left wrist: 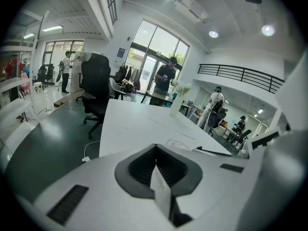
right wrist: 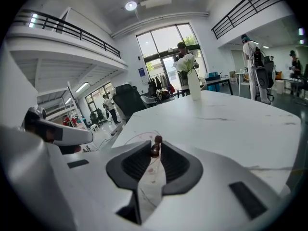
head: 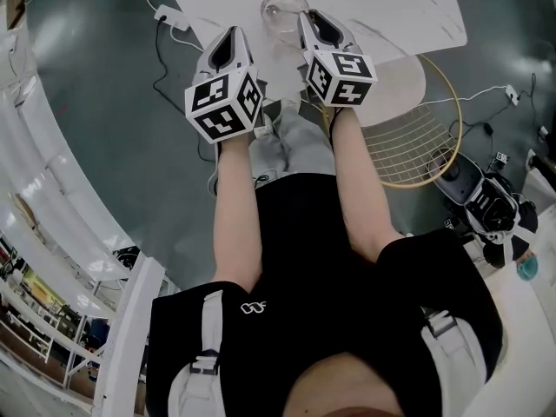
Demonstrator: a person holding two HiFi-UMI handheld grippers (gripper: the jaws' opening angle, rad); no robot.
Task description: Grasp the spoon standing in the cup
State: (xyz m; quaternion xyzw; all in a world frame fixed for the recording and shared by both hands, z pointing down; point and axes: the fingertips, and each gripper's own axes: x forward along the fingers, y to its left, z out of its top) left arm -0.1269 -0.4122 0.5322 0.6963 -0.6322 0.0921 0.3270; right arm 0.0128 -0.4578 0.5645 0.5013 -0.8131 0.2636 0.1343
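A clear glass cup [head: 283, 11] stands near the front edge of the white table [head: 382, 3]. In the right gripper view a slim spoon handle with a brown knob [right wrist: 155, 146] rises between the jaws, above the cup's thin rim [right wrist: 136, 136]. My right gripper [right wrist: 155, 150] is shut on that handle; in the head view it [head: 306, 20] sits just right of the cup. My left gripper [head: 232, 37] hovers left of the cup, off the table's edge. In its own view the left gripper [left wrist: 155, 153] has its pads together with nothing between them.
A gold wire chair with a beige seat [head: 404, 133] stands right of my arms. Cables and a power strip [head: 172, 17] lie on the dark floor at left. A white vase of flowers [right wrist: 193, 83] is far across the table. People and office chairs [left wrist: 95, 88] are in the background.
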